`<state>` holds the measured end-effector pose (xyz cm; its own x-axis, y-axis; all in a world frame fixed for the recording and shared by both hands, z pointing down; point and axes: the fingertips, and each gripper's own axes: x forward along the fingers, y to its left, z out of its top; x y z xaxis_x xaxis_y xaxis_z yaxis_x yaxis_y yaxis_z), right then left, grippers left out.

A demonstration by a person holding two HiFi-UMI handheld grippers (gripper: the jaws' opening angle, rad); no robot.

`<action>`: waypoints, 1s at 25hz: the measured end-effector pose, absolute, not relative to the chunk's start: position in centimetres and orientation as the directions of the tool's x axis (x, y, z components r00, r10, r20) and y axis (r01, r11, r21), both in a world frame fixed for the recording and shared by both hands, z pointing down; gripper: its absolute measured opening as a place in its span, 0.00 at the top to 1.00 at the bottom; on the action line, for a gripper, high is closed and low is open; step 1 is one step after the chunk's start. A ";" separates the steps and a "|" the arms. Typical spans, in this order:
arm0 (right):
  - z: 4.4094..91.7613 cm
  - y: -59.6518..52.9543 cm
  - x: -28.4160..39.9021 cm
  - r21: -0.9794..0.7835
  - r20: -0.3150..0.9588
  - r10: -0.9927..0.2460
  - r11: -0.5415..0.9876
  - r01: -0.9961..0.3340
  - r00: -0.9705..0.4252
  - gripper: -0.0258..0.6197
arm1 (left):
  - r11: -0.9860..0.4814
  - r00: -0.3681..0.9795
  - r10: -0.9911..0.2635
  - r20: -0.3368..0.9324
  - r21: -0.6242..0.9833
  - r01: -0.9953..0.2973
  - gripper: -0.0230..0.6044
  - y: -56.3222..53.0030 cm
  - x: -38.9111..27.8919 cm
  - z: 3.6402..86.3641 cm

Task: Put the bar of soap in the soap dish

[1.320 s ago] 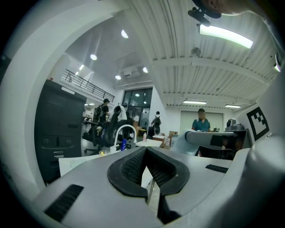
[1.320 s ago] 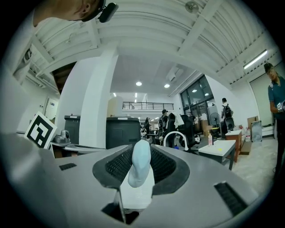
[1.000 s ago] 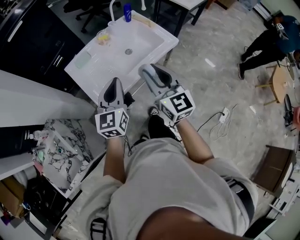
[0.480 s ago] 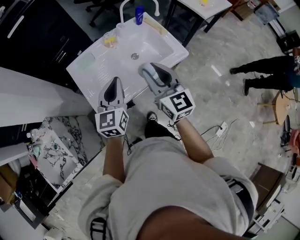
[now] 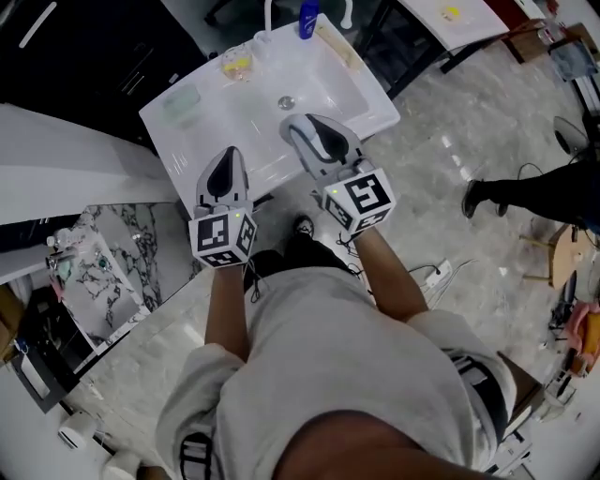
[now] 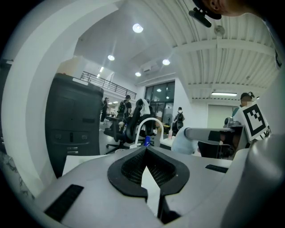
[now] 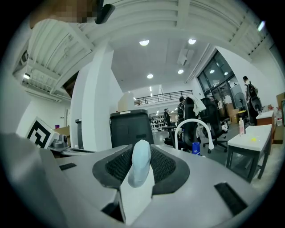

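- Head view, against one second ago: the white sink is sitting closer under both grippers, and their tips are now overlapping its near part instead of stopping at its near edge.
- The left gripper and the right gripper are keeping the same side-by-side spacing as before.
- The person in dark clothes on the right is now lying lower in the head view and is partly cut by the edge.
- Right gripper view: the jaws are clamping on the pale blue bar of soap, which is standing on edge between the pads; this grip is unchanged.
- Left gripper view: the jaws are meeting at their tips with nothing between them.
- The pale green soap dish is resting on the sink's left ledge, well apart from the soap.
- A clear cup with something yellow in it is standing at the far left corner, and a blue bottle is standing by the white faucet.
- Pale marbled floor is lying to the right, a veined marble slab to the left.
- A black cabinet and office chairs are standing beyond the sink.
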<state>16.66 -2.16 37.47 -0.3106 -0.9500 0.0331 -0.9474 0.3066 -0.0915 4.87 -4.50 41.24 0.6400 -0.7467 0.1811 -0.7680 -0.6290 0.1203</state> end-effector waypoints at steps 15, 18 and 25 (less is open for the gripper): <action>42.3 -8.1 13.8 -0.265 0.087 -0.908 0.374 -0.889 -0.409 0.77 | -0.489 0.505 -0.811 0.294 0.132 -0.862 0.94 -8.3 -0.7 46.4; 43.4 -9.6 13.2 -0.293 0.109 -0.903 0.371 -0.881 -0.417 0.77 | -0.475 0.495 -0.808 0.319 0.142 -0.868 0.94 -9.4 -1.6 47.5; 45.9 -13.2 11.7 -0.352 0.162 -0.895 0.340 -0.872 -0.415 0.77 | -0.470 0.497 -0.787 0.365 0.164 -0.867 0.94 -12.3 -3.3 49.7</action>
<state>11.71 -13.17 45.88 -0.4149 -0.8954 0.1616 -0.8719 0.3405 -0.3519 -3.34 -12.31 49.68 0.4966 -0.7873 0.3654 -0.8670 -0.4705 0.1644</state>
